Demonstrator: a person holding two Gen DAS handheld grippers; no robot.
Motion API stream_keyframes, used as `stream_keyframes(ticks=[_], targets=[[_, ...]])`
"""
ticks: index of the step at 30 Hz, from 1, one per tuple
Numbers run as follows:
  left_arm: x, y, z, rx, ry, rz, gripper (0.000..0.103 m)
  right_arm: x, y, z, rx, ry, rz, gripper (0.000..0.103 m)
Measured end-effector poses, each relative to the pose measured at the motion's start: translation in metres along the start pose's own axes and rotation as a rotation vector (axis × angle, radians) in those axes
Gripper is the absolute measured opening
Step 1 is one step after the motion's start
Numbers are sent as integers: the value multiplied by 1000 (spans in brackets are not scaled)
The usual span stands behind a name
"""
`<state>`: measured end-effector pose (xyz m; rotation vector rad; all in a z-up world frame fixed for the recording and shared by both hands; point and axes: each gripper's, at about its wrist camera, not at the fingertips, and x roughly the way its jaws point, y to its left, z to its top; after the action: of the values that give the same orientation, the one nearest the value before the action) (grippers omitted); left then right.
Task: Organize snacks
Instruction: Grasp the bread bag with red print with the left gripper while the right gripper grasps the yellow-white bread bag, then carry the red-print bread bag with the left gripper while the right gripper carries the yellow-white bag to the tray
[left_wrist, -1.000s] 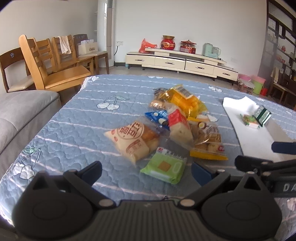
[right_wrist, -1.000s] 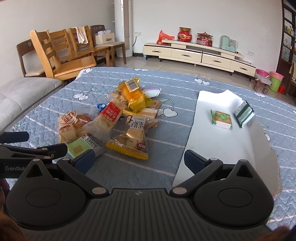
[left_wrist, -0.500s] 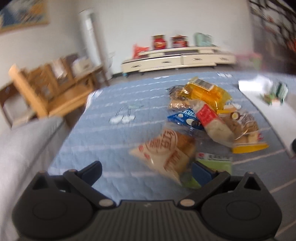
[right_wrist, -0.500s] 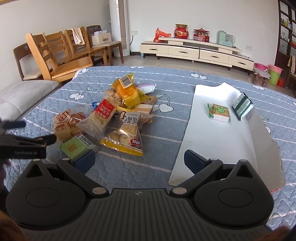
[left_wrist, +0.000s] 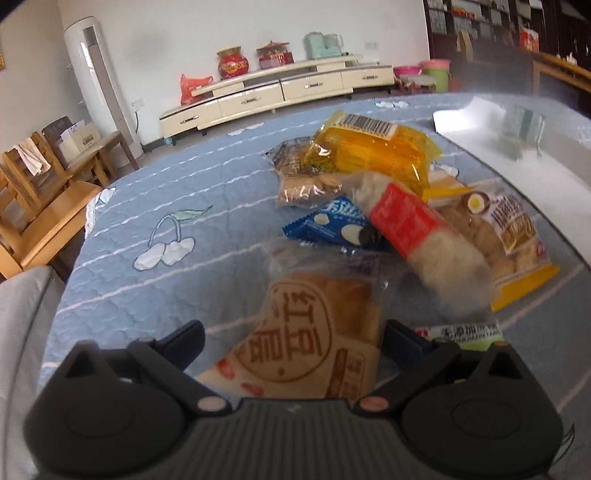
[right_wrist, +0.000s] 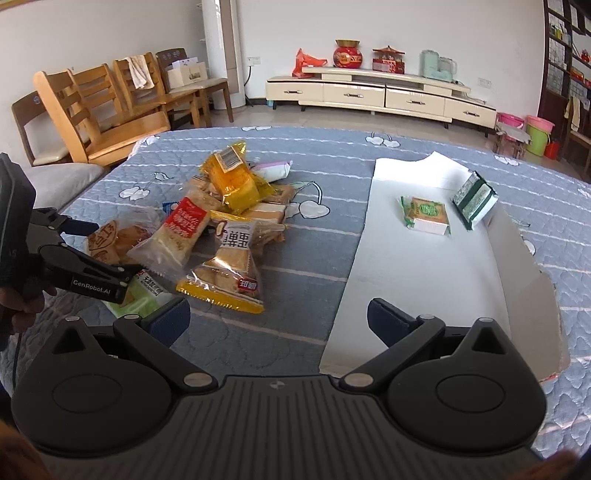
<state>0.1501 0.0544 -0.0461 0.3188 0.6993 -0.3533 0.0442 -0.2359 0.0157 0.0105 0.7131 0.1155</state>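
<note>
A pile of snack packets lies on the blue quilted table (right_wrist: 332, 170). My left gripper (left_wrist: 291, 338) is open with its jaws on either side of a bread packet with a round brown stamp (left_wrist: 314, 347); it also shows in the right wrist view (right_wrist: 105, 240). Beyond it lie a red-labelled bread packet (left_wrist: 417, 232), a blue cookie packet (left_wrist: 332, 230) and a yellow packet (left_wrist: 373, 151). A green packet (right_wrist: 144, 295) lies by the left gripper. My right gripper (right_wrist: 277, 319) is open and empty, above the table between the pile and a white box lid (right_wrist: 424, 280).
The white box lid holds a green biscuit packet (right_wrist: 426, 216) and a dark green packet (right_wrist: 474, 201). An egg-cake packet with a yellow edge (right_wrist: 231, 273) lies at the pile's front. Wooden chairs (right_wrist: 110, 107) stand at the far left, a grey sofa (left_wrist: 22, 332) at the left.
My left gripper has moved forward and down onto the stamped bread packet, which now sits between its jaws. The right gripper has barely moved.
</note>
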Motion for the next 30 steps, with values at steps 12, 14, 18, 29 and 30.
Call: stream_keyframes(ticks=[12,14,18,29,30], targets=[[-35,4,-21,-218,-17,148,68,32,16,27,-1,-1,36,103],[-45,7,-26,-276,-23,176,68,44,18,33,12,5,28,103],[-63,5,-34,-351,-41,191,68,69,21,40,48,36,20,103],[-77,-12,-28,-400,-77,185,67,105,23,36,70,121,53,51],[-80,-15,-28,-397,-84,187,67,102,22,36,65,118,49,50]])
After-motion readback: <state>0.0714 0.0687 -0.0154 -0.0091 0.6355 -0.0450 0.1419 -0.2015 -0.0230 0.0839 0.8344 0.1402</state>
